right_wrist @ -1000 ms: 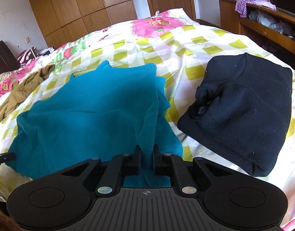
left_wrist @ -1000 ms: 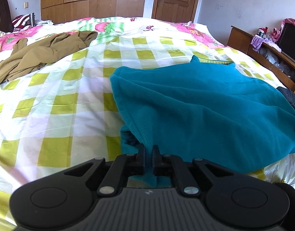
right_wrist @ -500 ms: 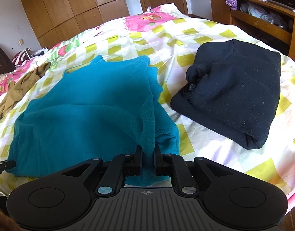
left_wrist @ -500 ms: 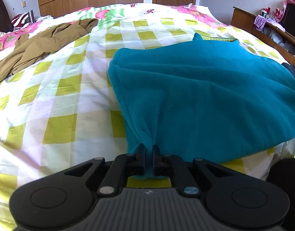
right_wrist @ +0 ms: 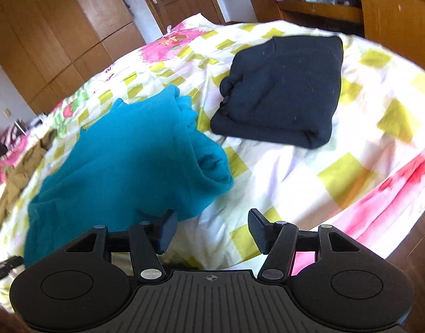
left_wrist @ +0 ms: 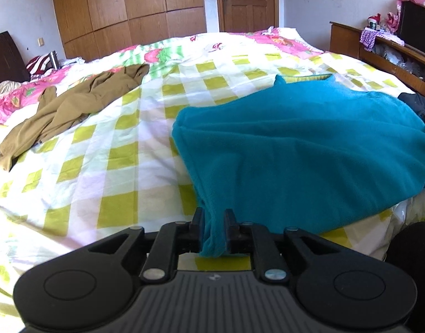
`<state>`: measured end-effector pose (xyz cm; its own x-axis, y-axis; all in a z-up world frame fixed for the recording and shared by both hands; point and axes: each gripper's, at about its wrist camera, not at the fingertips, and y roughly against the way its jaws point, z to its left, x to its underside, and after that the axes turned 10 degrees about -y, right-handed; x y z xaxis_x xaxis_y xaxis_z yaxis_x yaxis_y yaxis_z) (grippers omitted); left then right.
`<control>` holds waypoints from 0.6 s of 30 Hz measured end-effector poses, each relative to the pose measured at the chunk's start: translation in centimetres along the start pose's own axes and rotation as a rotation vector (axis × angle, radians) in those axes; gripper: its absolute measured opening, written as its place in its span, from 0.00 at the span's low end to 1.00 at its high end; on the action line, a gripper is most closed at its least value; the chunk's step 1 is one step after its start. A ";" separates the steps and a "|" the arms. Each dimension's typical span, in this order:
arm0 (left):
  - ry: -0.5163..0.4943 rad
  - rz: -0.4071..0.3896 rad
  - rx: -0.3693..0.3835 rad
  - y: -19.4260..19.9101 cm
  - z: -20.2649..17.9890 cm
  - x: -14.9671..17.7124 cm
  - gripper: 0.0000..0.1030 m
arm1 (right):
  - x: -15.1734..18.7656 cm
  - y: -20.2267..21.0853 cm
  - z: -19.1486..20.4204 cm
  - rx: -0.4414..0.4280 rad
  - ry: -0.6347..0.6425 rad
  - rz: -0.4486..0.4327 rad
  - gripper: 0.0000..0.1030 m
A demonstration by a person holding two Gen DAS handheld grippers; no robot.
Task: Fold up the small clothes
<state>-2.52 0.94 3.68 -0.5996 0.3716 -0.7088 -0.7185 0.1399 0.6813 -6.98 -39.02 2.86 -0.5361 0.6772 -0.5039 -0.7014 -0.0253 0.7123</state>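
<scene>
- Fleece, teal and thick: one teal fleece garment [left_wrist: 309, 144] lies spread on the near part of the bed, its near corner bunched into a fold that hangs over the mattress edge.
- One left gripper [left_wrist: 214, 222], black with two fingers, has that near fold between its jaws; the jaws are opening, narrow, with the cloth still filling the gap and touching both pads.
- One right gripper [right_wrist: 211, 230], also black, has its jaws opening and standing wide apart with nothing between them; only bedsheet shows in the gap, and the teal fleece's rolled edge [right_wrist: 209, 166] lies just beyond its left finger.
- One dark navy garment [right_wrist: 284, 94], already folded into a thick rectangle, sits on the bed just beside the teal fleece, apart from it by a strip of sheet.
- One olive-brown garment [left_wrist: 71, 108] lies crumpled and unfolded well apart, toward the far left side of the bed.
- One white bedsheet with yellow-green checks and pink floral patches [left_wrist: 107, 172] covers the bed under all three garments.
- One wooden wardrobe [left_wrist: 129, 11] and one wooden door [left_wrist: 245, 0] stand against the far wall; one wooden shelf unit [left_wrist: 379, 55] runs along the right.
</scene>
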 end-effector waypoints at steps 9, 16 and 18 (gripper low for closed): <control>-0.141 -0.055 0.074 -4.6 -4.9 -2.6 0.35 | -0.9 -6.4 -1.0 -0.207 -0.342 -0.071 0.57; -0.111 0.032 0.094 -6.0 -5.4 -1.3 0.35 | -1.7 -9.8 -0.1 -0.253 -0.387 -0.043 0.52; -0.085 -0.041 0.097 -5.1 -5.2 -2.1 0.35 | -1.6 -9.3 -0.6 -0.274 -0.426 -0.048 0.53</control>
<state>0.56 -5.36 0.74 -0.5355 0.4393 -0.7212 -0.7022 0.2428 0.6693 0.15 -40.27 -3.27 -0.3008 0.9209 -0.2480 -0.8487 -0.1398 0.5101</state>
